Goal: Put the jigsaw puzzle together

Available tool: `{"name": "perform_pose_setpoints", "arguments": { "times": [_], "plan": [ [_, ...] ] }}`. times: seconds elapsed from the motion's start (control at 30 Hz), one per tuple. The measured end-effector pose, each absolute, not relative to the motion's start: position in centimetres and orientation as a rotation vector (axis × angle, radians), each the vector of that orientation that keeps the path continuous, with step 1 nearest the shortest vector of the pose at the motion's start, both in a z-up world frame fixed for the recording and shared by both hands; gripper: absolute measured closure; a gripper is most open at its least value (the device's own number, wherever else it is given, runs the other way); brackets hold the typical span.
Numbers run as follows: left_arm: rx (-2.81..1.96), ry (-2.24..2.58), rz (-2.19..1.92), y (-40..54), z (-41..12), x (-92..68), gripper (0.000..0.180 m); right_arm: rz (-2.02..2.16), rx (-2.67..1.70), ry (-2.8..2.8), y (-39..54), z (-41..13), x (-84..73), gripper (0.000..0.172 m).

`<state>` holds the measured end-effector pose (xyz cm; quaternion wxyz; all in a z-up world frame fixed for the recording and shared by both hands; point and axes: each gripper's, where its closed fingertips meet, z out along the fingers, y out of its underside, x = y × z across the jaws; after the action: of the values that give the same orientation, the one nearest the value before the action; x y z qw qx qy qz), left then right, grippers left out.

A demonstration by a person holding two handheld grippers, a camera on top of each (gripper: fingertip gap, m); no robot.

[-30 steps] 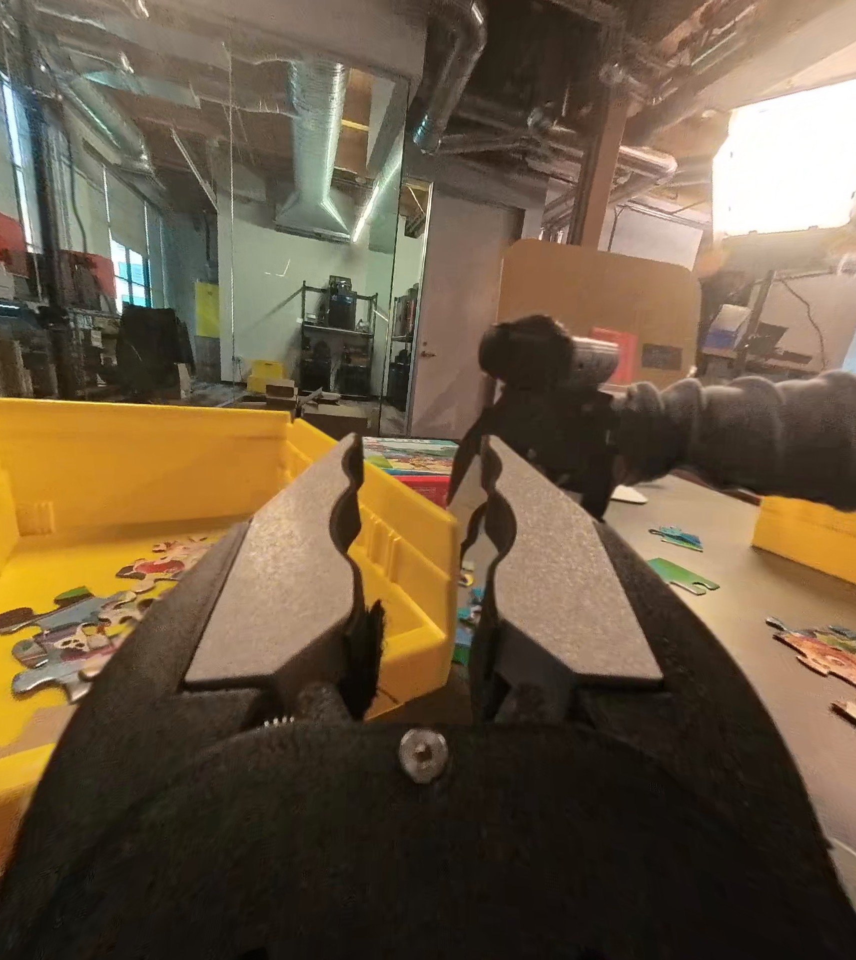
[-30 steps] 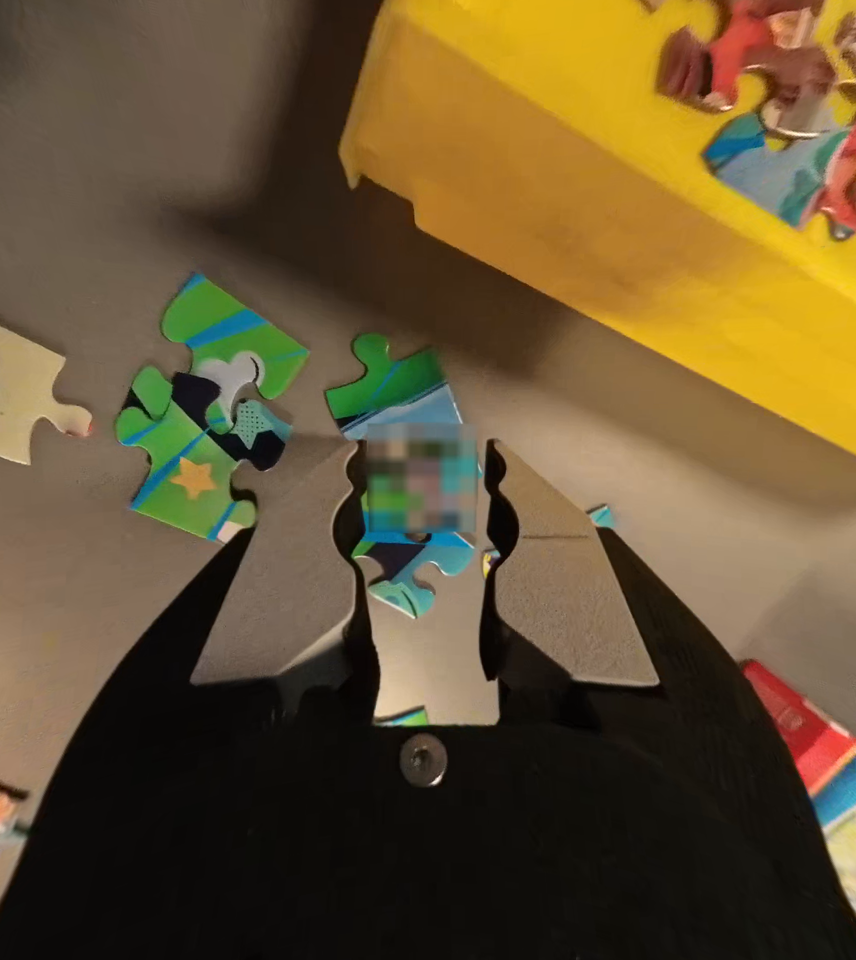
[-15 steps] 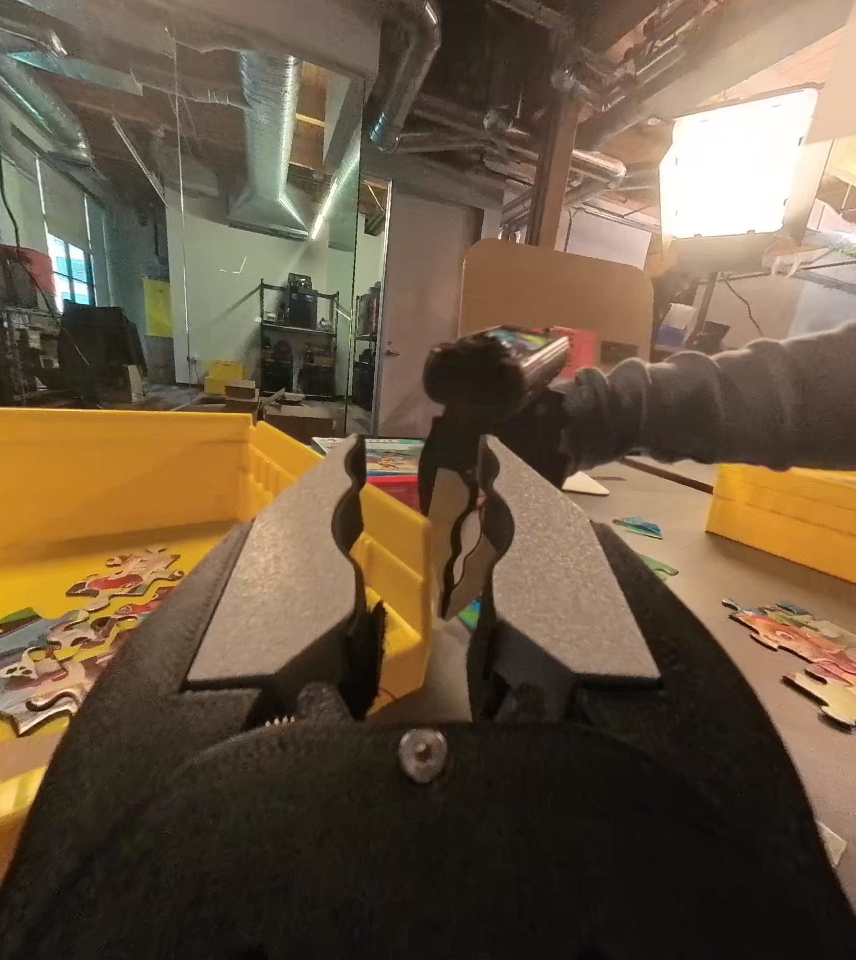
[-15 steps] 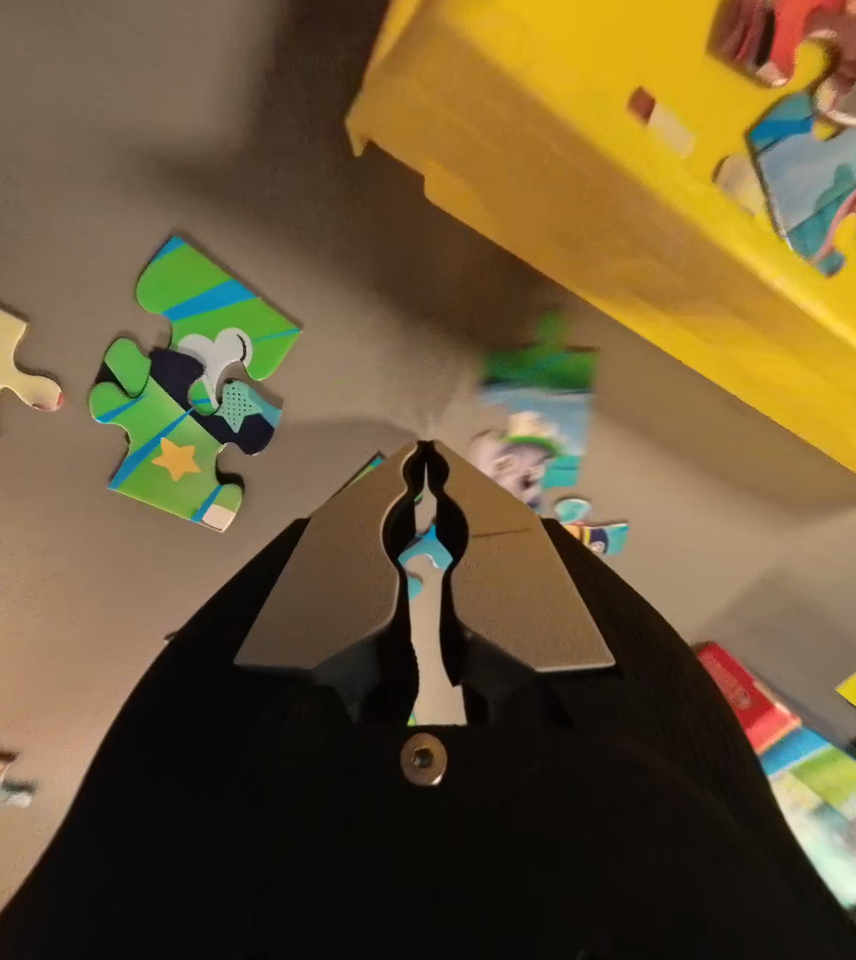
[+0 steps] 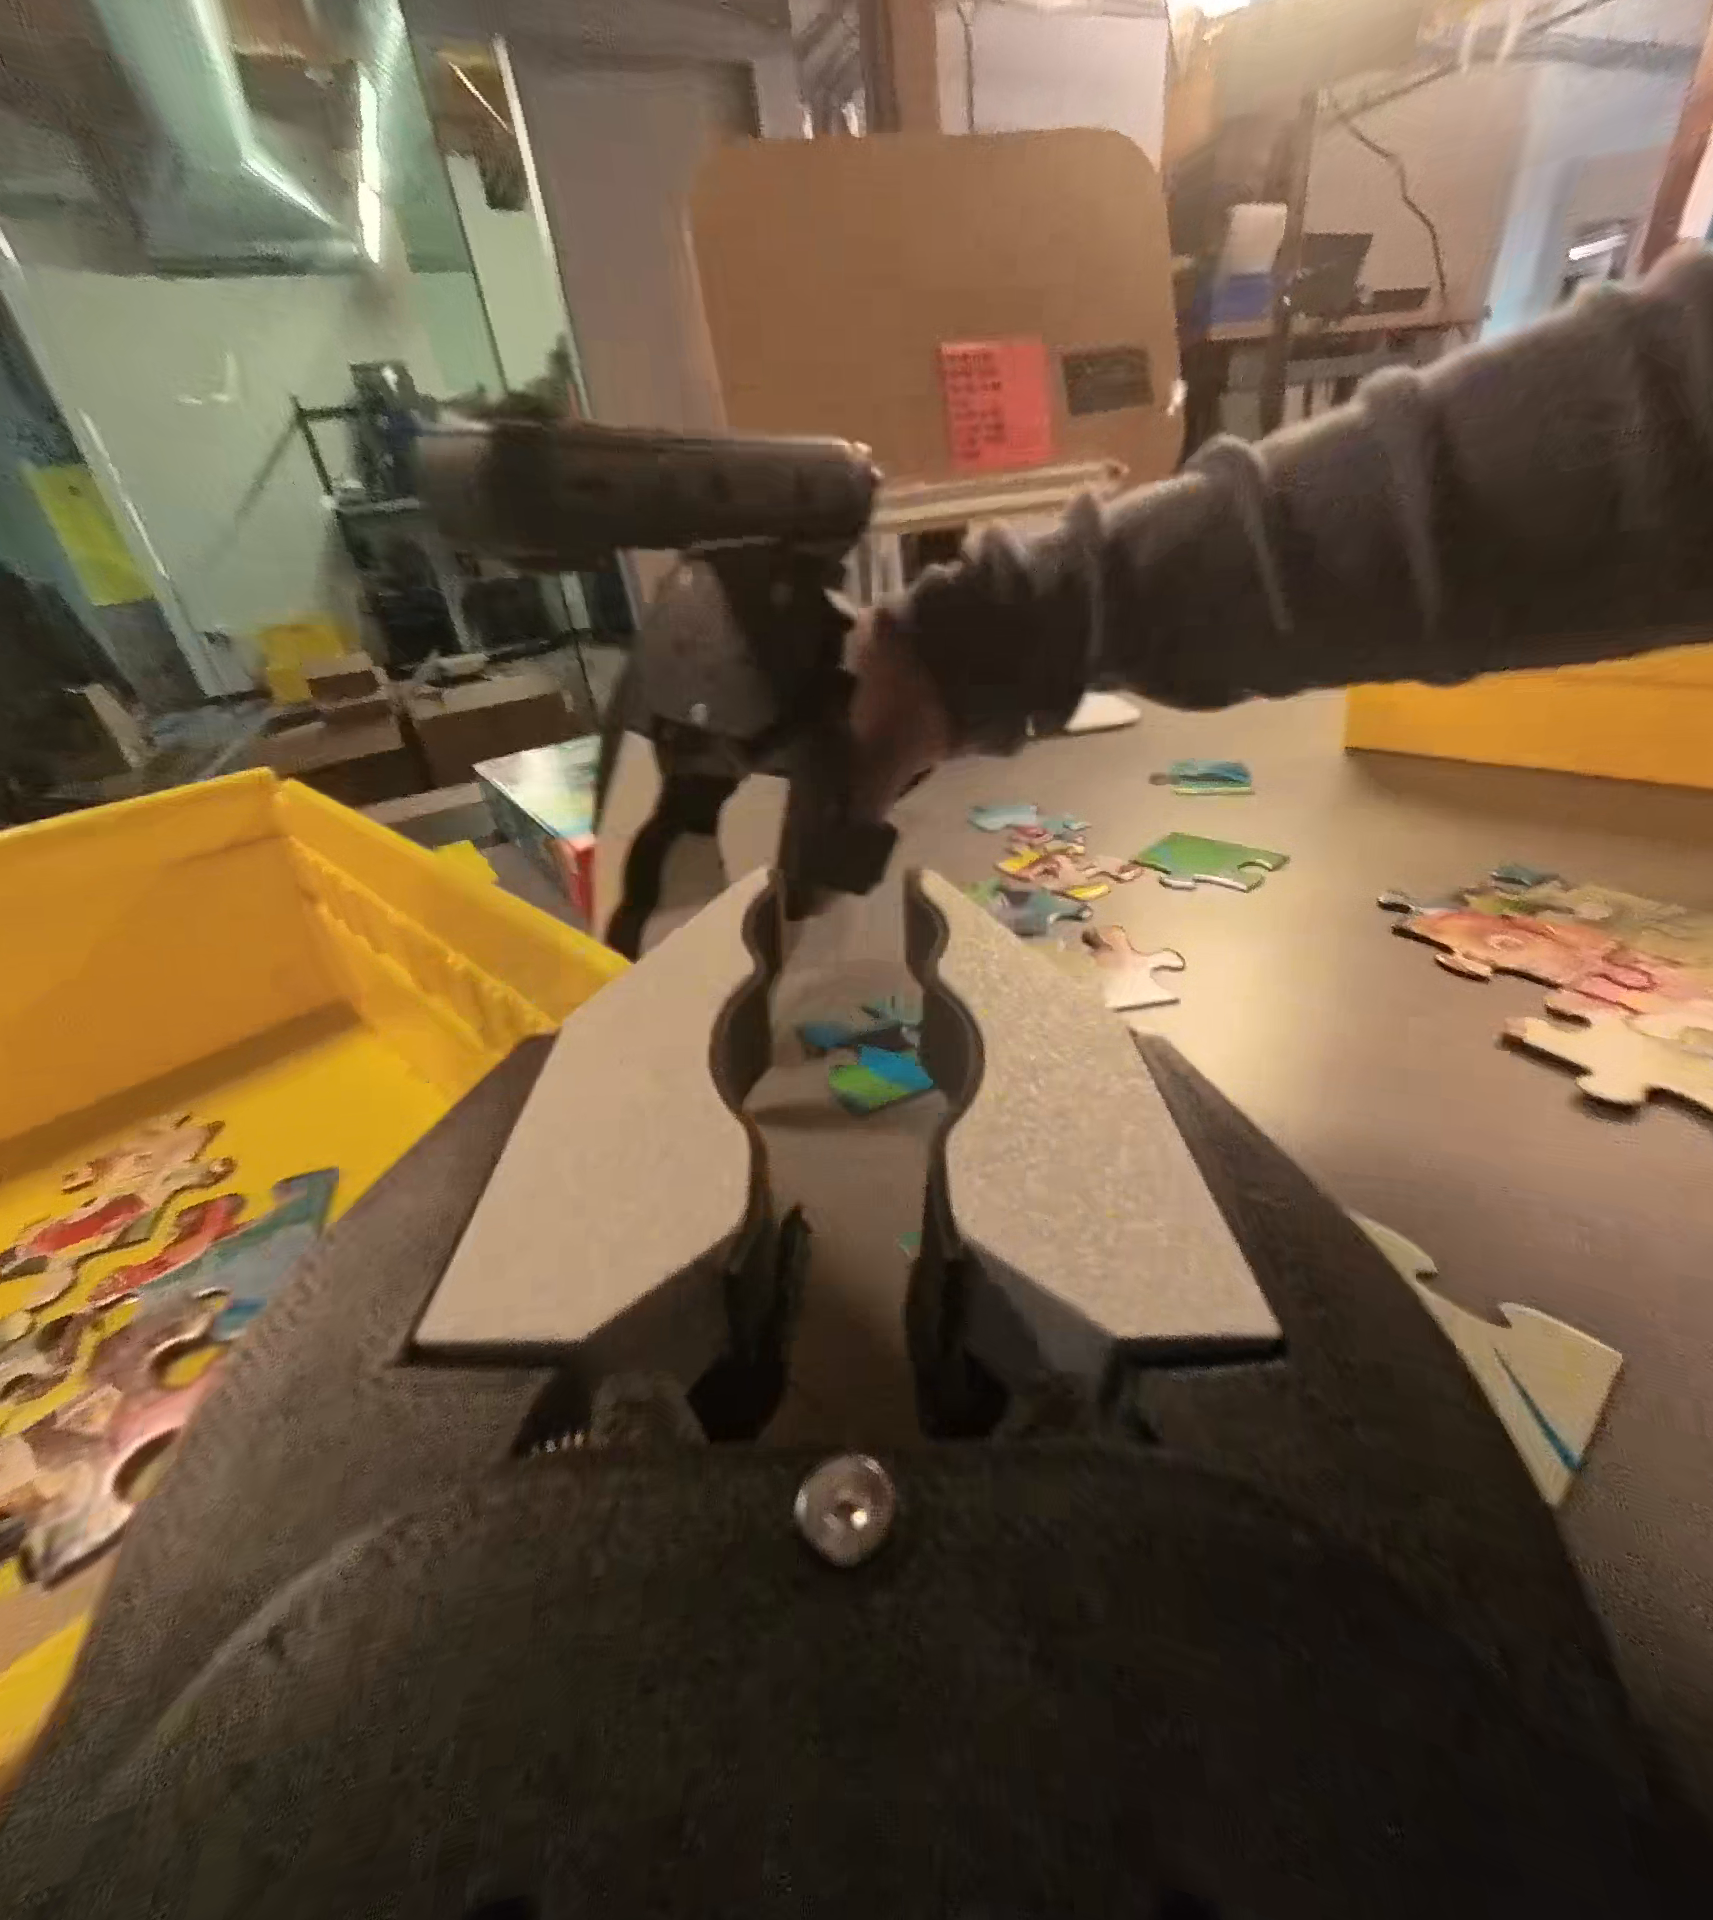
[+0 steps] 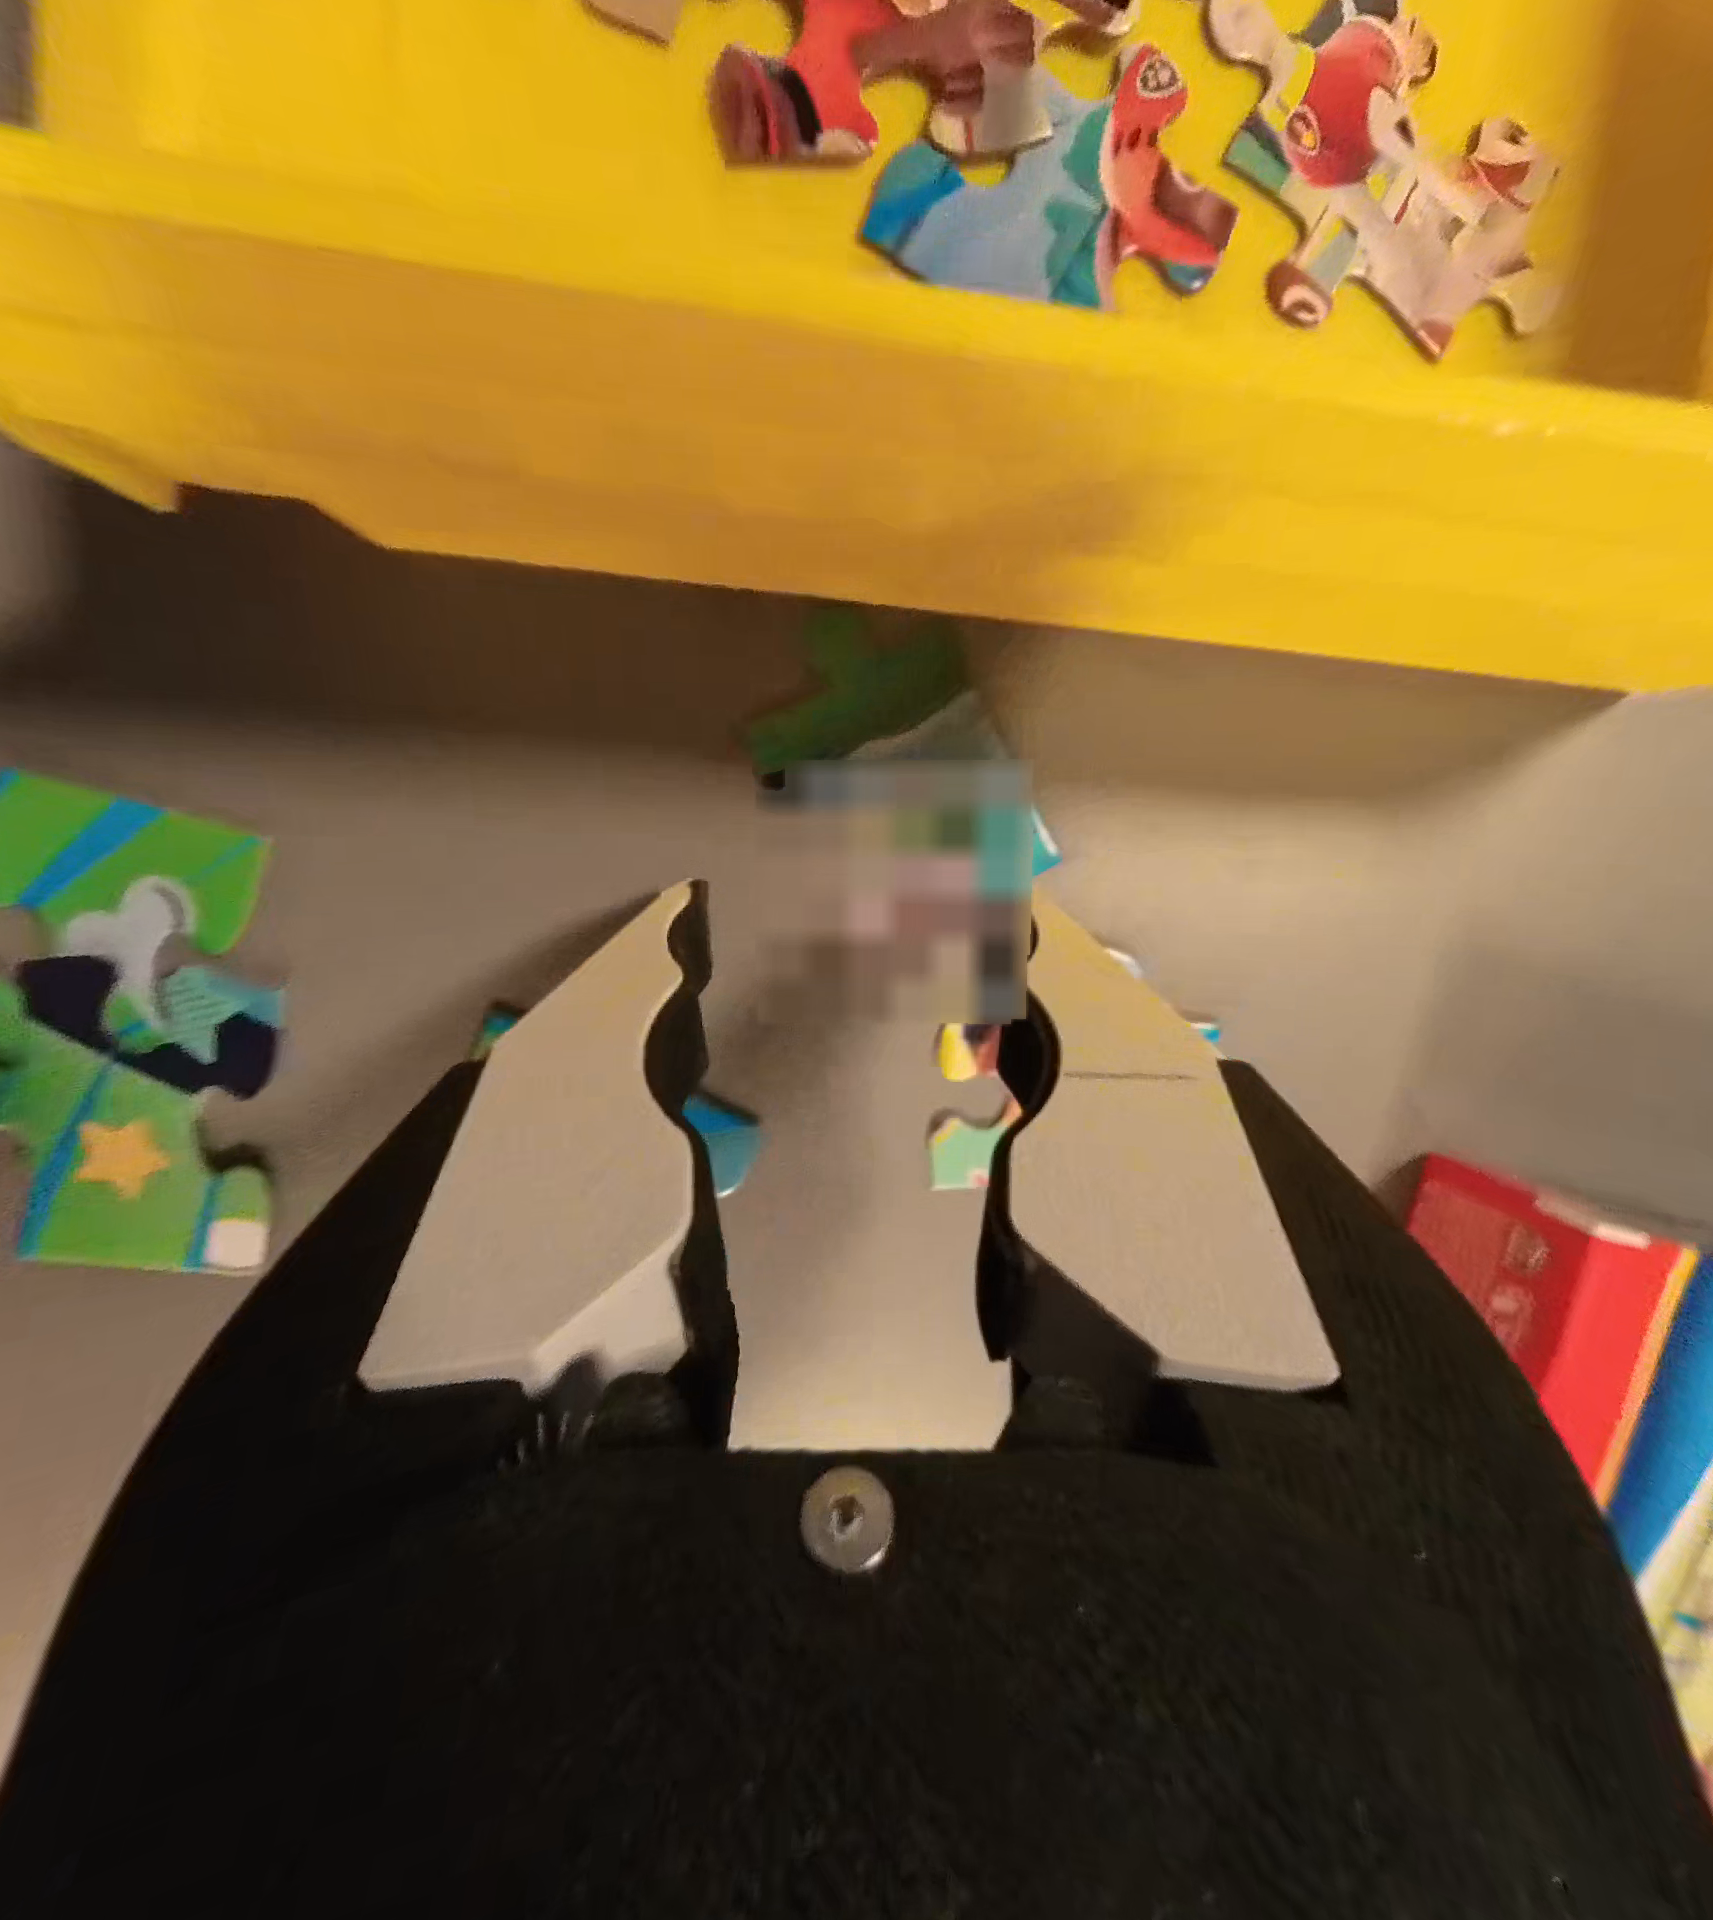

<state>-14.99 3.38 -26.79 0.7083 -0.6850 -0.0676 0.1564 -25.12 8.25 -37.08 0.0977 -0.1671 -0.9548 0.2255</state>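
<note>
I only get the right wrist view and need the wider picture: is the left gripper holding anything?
Observer: No. The left gripper is open, with nothing between its fingers.
Operator: Any joined pieces lying out?
Observer: Yes, a joined patch lies on the table, off to its right.
Operator: Is there a second bin?
Observer: Yes, another yellow bin stands at the far right, below the sleeve.
</note>
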Motion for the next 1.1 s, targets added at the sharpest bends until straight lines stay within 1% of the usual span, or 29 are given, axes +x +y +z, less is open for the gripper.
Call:
{"name": "perform_pose_setpoints", "arguments": {
  "times": [0.07, 0.23, 0.3, 0.47, 0.53, 0.6, 0.7, 0.83, 0.9, 1.07, 1.1],
  "plan": [
    [-1.611, -0.171, 0.311, 4.1, -28.2, -15.3, 0.159, 0.665, -0.482, -2.839, 8.0, -37.4, -26.2, 0.116],
    [-1.787, -0.204, 0.211, 5.3, -30.9, -15.4, 0.169, 0.775, -0.588, -2.894, 7.5, -37.9, -26.8, 0.118],
    [-1.800, -0.267, 0.255, 5.0, -31.1, -16.3, 0.167, 0.793, -0.608, -2.886, 7.6, -37.9, -26.8, 0.125],
    [-1.801, -0.372, 0.337, 3.3, -31.3, -17.9, 0.176, 0.827, -0.603, -2.873, 7.0, -38.0, -25.5, 0.136],
    [-1.823, -0.432, 0.389, 2.5, -31.7, -19.2, 0.177, 0.820, -0.578, -2.875, 6.6, -38.0, -24.8, 0.137],
    [-1.820, -0.507, 0.431, 1.5, -31.8, -20.7, 0.170, 0.783, -0.531, -2.852, 6.7, -37.9, -25.0, 0.132],
    [-1.813, -0.601, 0.398, 0.3, -32.0, -21.8, 0.154, 0.741, -0.449, -2.823, 7.4, -37.3, -26.4, 0.123],
    [-1.764, -0.600, 0.325, -0.6, -31.6, -20.8, 0.150, 0.558, -0.301, -2.942, 8.4, -38.0, -27.4, 0.121],
    [-1.762, -0.585, 0.324, -0.9, -31.6, -20.0, 0.149, 0.501, -0.229, -3.000, 8.1, -38.1, -27.6, 0.122],
    [-1.804, -0.464, 0.344, -0.8, -31.6, -18.5, 0.149, 0.314, -0.122, -3.105, 7.7, -38.3, -27.7, 0.134],
    [-1.827, -0.444, 0.347, -0.7, -31.8, -18.4, 0.149, 0.287, -0.111, -3.109, 7.7, -38.3, -27.6, 0.141]
  ]
}}
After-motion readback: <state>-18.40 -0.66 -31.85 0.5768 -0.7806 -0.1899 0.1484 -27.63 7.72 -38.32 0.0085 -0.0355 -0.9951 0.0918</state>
